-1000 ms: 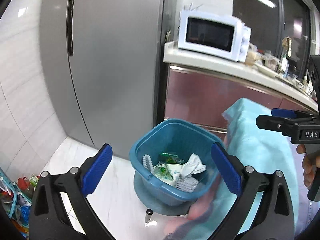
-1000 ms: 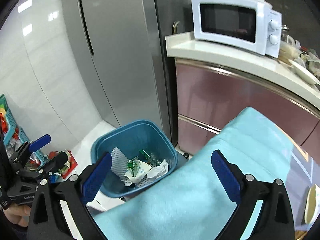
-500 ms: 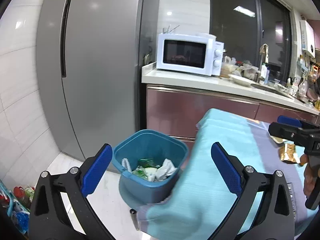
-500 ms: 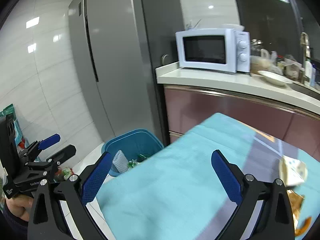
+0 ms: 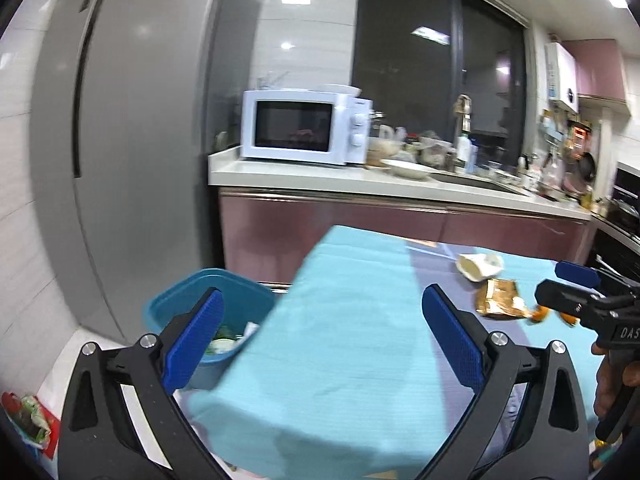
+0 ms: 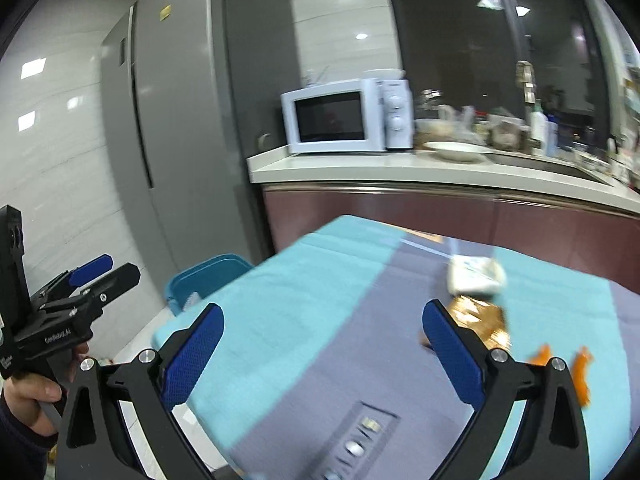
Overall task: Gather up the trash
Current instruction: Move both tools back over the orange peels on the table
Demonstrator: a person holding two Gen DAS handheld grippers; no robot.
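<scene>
A blue bin (image 5: 188, 304) with trash inside stands on the floor left of the table; its rim also shows in the right wrist view (image 6: 208, 270). On the table lie a crumpled white wrapper (image 5: 480, 266), a gold foil wrapper (image 5: 498, 300) and orange peel bits (image 6: 580, 364). The white wrapper (image 6: 474, 278) and the gold wrapper (image 6: 480, 318) show in the right wrist view too. My left gripper (image 5: 322, 340) is open and empty above the table's left part. My right gripper (image 6: 322, 354) is open and empty over the table, its right finger close to the gold wrapper.
The table carries a light blue cloth (image 5: 340, 320) with a grey strip (image 6: 340, 360). A grey fridge (image 5: 132, 152) stands at the left. A counter (image 5: 360, 184) behind holds a white microwave (image 5: 304, 126) and dishes. Packets (image 5: 28, 420) lie on the floor.
Both grippers have risen and swung right, from over the bin to over the table. The wrappers and peel have come into view. Both stay open and empty.
</scene>
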